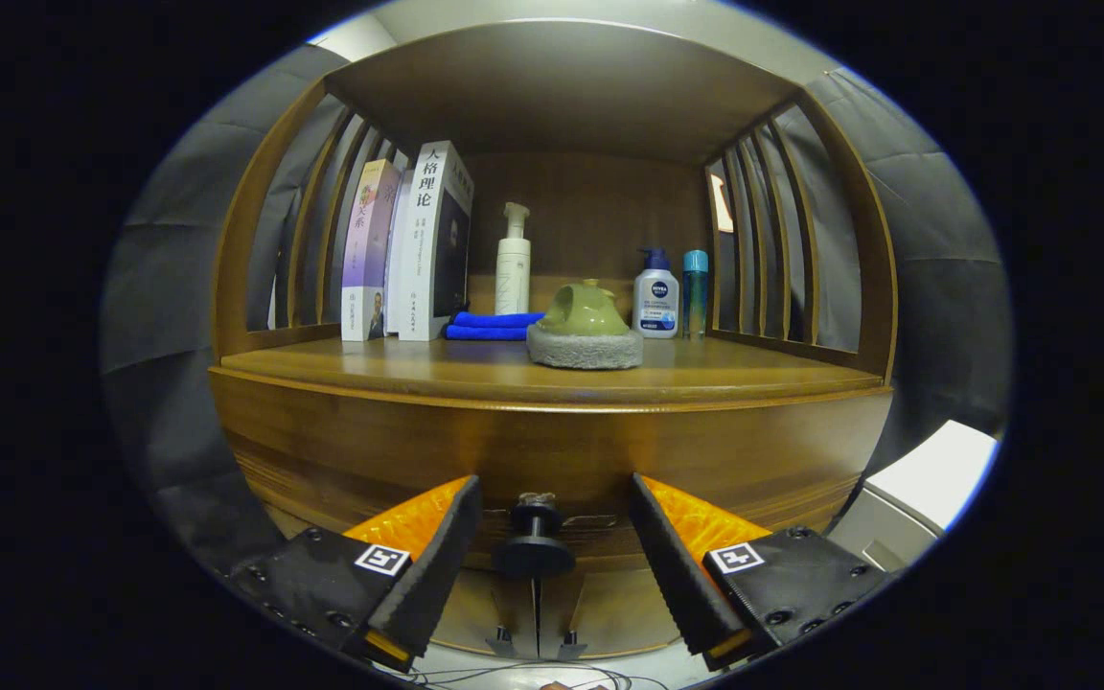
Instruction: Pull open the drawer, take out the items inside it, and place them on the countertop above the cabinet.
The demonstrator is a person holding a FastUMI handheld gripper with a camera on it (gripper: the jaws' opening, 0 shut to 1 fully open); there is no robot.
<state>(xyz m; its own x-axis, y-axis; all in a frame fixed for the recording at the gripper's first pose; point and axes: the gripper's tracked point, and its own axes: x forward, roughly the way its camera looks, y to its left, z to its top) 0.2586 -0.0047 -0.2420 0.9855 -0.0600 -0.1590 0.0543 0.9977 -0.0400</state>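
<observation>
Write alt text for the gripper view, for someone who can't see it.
The open gripper brackets the closed wooden drawer's dark knob without touching. On the countertop above stand books, a blue cloth, bottles and a green ornament.

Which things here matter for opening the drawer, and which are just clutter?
Job:
drawer knob, between the open gripper fingers, untouched
drawer front, closed
countertop

Lying about:
books
blue cloth
pump bottles
green pot on stone base
teal bottle

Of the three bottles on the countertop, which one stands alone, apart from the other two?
The tall white pump bottle behind the blue cloth. The short white bottle with the blue pump and the slim teal bottle stand together beyond the green teapot.
</observation>
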